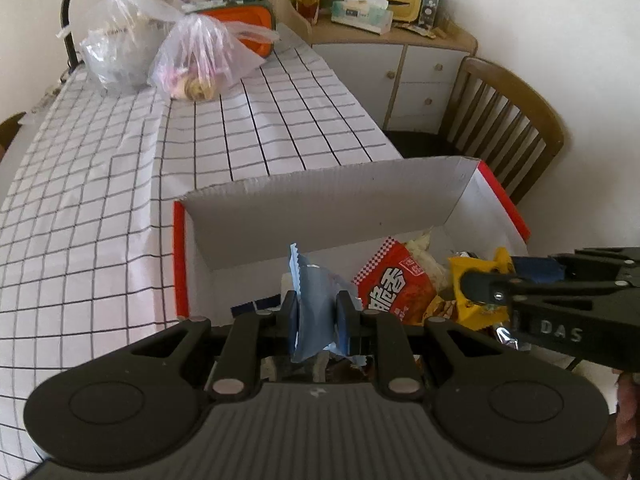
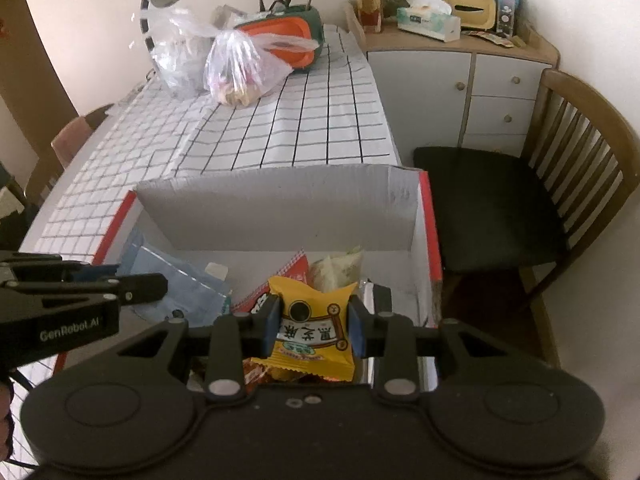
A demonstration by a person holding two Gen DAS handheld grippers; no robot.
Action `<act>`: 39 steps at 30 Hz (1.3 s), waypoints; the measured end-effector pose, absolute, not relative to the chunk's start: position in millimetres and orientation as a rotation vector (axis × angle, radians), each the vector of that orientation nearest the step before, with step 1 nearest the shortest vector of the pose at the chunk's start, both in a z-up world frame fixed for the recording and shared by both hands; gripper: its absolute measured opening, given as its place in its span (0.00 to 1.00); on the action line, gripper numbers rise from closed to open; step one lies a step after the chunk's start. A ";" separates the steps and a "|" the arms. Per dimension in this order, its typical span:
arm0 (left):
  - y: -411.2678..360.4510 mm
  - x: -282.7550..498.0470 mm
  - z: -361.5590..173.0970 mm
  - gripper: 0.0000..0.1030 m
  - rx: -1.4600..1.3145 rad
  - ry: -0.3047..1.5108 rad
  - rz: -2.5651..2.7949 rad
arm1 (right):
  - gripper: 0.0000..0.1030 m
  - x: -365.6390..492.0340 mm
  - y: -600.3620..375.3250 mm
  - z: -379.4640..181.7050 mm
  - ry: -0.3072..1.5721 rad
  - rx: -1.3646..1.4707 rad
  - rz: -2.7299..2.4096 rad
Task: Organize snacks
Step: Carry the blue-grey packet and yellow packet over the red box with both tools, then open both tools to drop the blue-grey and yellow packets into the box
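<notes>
Here both tools hold a snack each over the open box (image 1: pixel 400 196)

The left tool (image 1: pixel 316 316) pinches a blue packet (image 1: pixel 310 300) edge-on, the right tool (image 2: pixel 313 322) clamps a yellow packet (image 2: pixel 312 320) flat; both hang above the box on the checked surface (image 1: pixel 100 184). The thin blue wrapper may slip from so narrow a grip. Only the right view shows another blue packet (image 2: pixel 180 280) lying inside at the left
</notes>
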State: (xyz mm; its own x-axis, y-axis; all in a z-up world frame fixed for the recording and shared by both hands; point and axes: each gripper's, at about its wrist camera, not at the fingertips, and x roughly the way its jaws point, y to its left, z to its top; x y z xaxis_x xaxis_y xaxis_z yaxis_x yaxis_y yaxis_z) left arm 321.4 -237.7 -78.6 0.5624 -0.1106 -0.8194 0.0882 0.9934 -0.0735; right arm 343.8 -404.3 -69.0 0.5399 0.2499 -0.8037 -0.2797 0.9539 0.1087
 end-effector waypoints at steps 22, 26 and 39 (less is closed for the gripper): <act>-243.8 329.7 -104.4 0.22 -0.012 1.066 -0.061 | 0.48 342.3 -409.3 -78.1 0.984 -0.035 0.321; -243.1 323.0 -100.4 0.25 -0.015 1.053 -0.062 | 0.53 336.5 -413.4 -75.1 0.975 -0.034 0.308; -234.1 291.8 -70.5 0.58 -0.026 0.944 -0.101 | 0.76 300.4 -416.5 -40.2 0.880 0.027 0.324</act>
State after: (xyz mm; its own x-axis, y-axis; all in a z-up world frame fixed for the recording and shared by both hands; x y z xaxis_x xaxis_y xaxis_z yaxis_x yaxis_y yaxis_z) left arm 291.8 -234.1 -70.5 0.5826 -0.0977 -0.8069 0.0753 0.9950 -0.0661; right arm 300.4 -416.5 -40.2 0.5916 0.2897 -0.7524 -0.2676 0.9509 0.1557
